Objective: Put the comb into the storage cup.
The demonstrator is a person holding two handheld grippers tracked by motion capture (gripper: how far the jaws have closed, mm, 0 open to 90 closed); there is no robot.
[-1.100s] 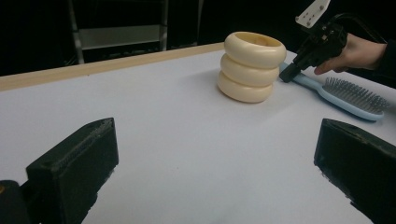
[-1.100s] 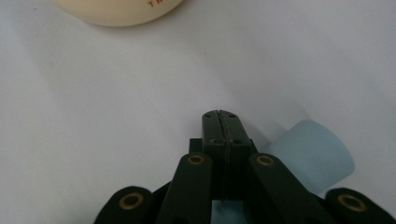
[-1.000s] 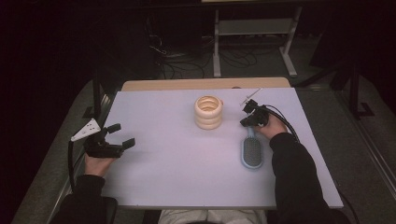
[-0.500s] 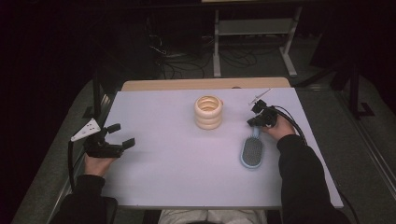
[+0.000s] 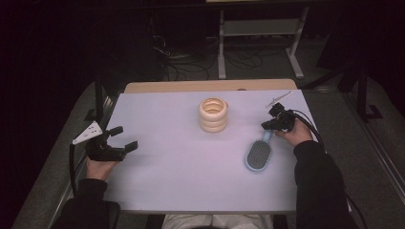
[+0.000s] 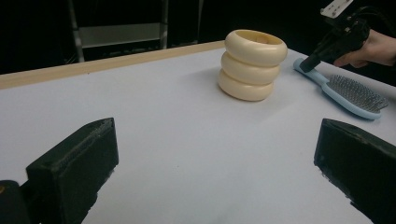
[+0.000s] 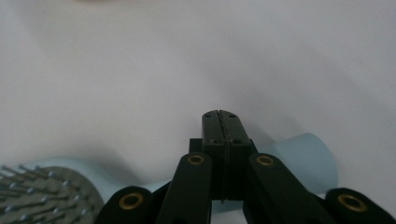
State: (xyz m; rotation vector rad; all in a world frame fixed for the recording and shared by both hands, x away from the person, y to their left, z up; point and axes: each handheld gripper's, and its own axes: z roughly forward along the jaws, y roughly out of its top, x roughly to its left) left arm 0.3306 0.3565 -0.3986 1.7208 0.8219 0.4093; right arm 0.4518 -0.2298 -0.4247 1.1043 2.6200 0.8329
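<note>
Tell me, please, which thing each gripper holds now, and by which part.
The right gripper is shut over the handle of the blue hairbrush; a real grip cannot be told. The left gripper is open and holds nothing.

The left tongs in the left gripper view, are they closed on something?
No, the left tongs stand wide open with bare white table between the two black jaws.

White table (image 5: 181,176), wooden strip along far edge. Stack of three cream rings (image 5: 213,114) standing near far centre. Light blue hairbrush (image 5: 258,153) lying bristles up at right, handle toward far edge, well apart from rings.
</note>
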